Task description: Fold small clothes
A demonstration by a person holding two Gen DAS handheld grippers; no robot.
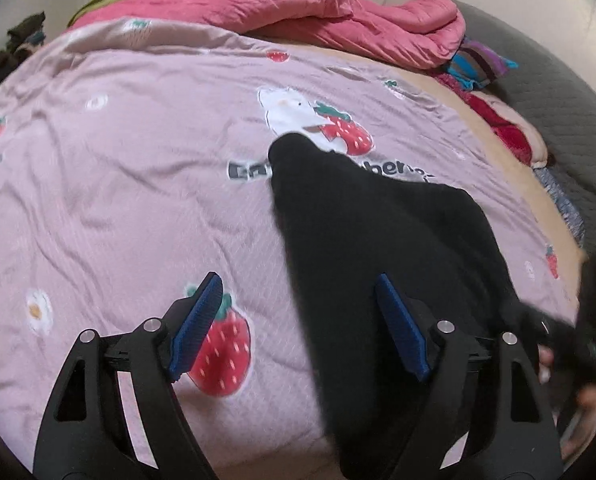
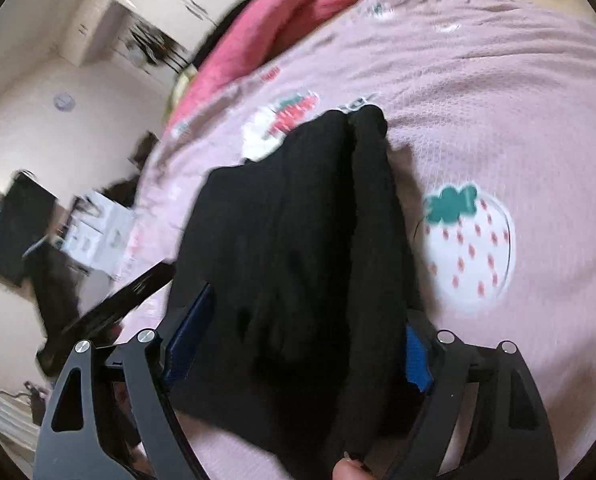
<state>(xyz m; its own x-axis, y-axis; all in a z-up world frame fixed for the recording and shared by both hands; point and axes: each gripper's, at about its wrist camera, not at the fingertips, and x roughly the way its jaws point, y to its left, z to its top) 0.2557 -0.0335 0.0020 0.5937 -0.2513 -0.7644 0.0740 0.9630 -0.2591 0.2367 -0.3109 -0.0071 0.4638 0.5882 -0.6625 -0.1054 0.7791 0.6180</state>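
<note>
Black garment (image 1: 378,248) on bed cover (image 1: 138,168), barely folded: left gripper (image 1: 298,320) spread and empty, right gripper (image 2: 298,344) fingers straddling its bunched end, grasp unclear.

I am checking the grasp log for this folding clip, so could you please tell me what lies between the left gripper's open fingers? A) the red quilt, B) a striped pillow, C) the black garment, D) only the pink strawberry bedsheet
D: in the left wrist view the left gripper is open over the pink strawberry bedsheet, while the black garment lies off to its right finger's side.
</note>
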